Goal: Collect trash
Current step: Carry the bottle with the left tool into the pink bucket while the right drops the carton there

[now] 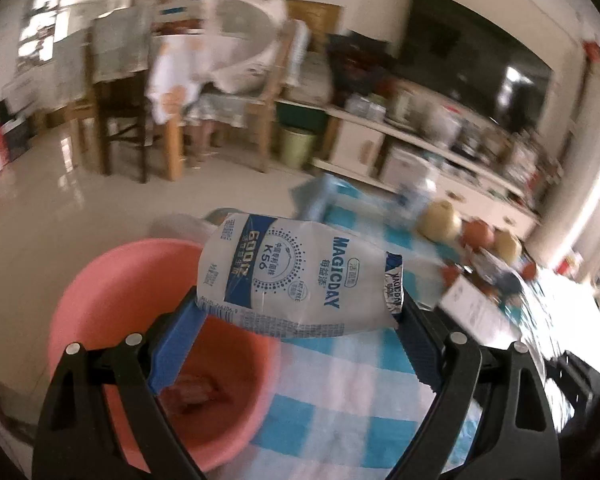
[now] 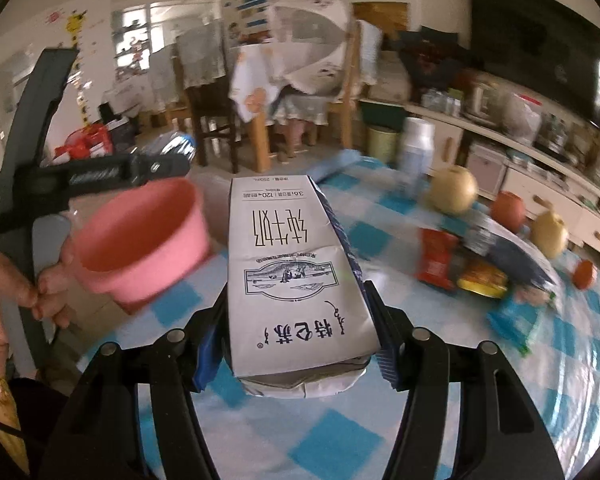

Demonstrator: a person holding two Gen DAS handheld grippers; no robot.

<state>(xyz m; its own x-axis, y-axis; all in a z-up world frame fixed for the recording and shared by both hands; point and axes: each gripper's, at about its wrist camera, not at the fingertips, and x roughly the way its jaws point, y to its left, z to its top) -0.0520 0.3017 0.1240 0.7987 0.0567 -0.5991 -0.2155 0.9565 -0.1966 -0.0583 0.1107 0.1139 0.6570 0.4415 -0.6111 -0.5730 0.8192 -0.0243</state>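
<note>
Left jaws: the left gripper point(image 1: 296, 320) is closed partway on a crumpled white-and-blue drink pouch point(image 1: 292, 276), pinched crosswise between the blue finger pads point(image 1: 176, 344).
Right jaws: the right gripper point(image 2: 296, 332) clamps a white milk carton point(image 2: 296, 276) by its sides, its flattened end toward the camera.
Pouch: held in the air above the pink basin point(image 1: 112, 280), over the basin's rim nearest the table.
Carton: held above the checked tablecloth point(image 2: 324, 432), to the right of the basin point(image 2: 140, 240) and apart from it.
Basin: sits at the table edge; something reddish lies in its bottom, too blurred to name.
Left hand: bare fingers point(image 2: 48, 284) show just left of the basin in the right wrist view.
Tablecloth beyond the basin: pale round fruit point(image 2: 452, 192), a red fruit point(image 2: 508, 210), a red wrapper point(image 2: 436, 256) and a blue wrapper point(image 2: 512, 324) lie well to the basin's right.
Bottle: a white bottle point(image 2: 416, 148) stands behind the carton, right of the basin.
</note>
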